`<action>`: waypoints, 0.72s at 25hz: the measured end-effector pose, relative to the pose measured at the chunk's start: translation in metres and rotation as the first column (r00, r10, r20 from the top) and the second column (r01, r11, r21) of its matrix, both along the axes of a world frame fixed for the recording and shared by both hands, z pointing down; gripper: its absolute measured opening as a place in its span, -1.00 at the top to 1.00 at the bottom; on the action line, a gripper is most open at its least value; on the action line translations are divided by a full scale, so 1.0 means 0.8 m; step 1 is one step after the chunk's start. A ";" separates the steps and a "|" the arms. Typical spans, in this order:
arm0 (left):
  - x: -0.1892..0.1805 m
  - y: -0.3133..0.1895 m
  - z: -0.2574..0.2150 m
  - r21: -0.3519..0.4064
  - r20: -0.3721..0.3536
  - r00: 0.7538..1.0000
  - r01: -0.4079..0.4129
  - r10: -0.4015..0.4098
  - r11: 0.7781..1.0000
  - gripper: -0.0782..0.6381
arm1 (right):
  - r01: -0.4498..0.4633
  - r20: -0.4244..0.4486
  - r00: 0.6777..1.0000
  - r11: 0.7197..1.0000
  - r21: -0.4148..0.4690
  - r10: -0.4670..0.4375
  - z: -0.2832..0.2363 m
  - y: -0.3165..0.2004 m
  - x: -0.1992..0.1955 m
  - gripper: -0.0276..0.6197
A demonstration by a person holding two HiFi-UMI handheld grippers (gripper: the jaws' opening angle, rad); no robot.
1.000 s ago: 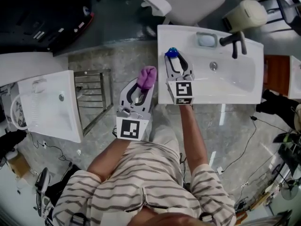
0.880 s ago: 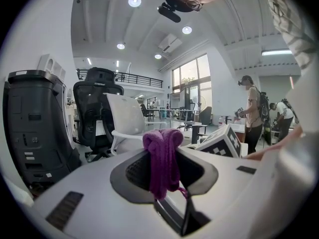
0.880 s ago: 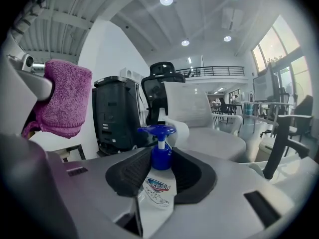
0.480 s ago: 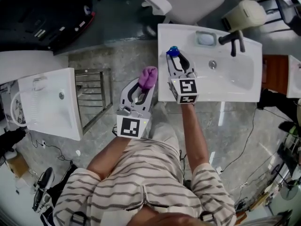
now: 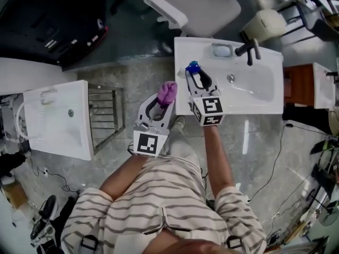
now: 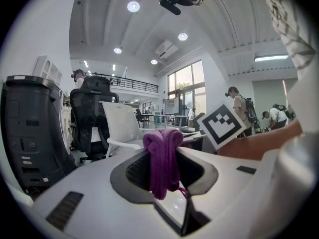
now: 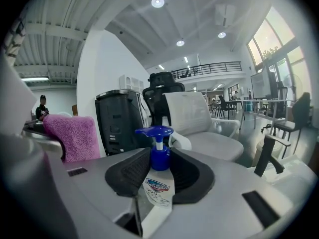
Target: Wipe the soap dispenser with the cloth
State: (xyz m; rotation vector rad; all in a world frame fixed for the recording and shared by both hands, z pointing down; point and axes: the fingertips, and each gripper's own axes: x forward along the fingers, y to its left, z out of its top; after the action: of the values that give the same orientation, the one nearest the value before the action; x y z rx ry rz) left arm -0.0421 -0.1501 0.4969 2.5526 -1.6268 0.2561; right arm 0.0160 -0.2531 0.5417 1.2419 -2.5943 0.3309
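The right claw (image 7: 160,161) is gripping the soap dispenser (image 7: 158,189) and the left claw (image 6: 164,166) is pinching the purple cloth (image 6: 162,148), both held apart, so wiping is not yet starting.

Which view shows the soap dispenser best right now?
The right gripper view: the soap dispenser sits close up, blue pump and label plain. The head view shows only its blue pump from above; the left gripper view misses it.
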 end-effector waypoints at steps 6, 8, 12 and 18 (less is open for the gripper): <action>0.001 0.018 -0.019 -0.002 -0.005 1.000 -0.016 0.016 1.000 0.45 | -0.014 0.034 0.999 1.000 0.022 0.014 -0.059 0.028 0.001 0.50; 0.001 0.027 -0.022 -0.005 -0.006 1.000 -0.025 0.024 1.000 0.45 | -0.018 0.043 0.999 1.000 0.022 0.017 -0.076 0.041 0.002 0.50; 0.002 0.034 -0.036 0.011 -0.012 0.999 -0.044 0.045 0.999 0.45 | -0.032 0.052 0.998 0.999 0.040 0.030 -0.108 0.063 0.002 0.50; 0.005 0.048 -0.049 0.029 -0.017 0.998 -0.065 0.065 0.997 0.45 | -0.042 0.066 0.997 0.998 0.055 0.038 -0.132 0.095 0.000 0.50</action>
State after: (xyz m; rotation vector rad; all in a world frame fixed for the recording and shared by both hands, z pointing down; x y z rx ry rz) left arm -0.0384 -0.1119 0.4574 2.6241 -1.5546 0.2158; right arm 0.0162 -0.1767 0.4360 1.3248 -2.6529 0.3127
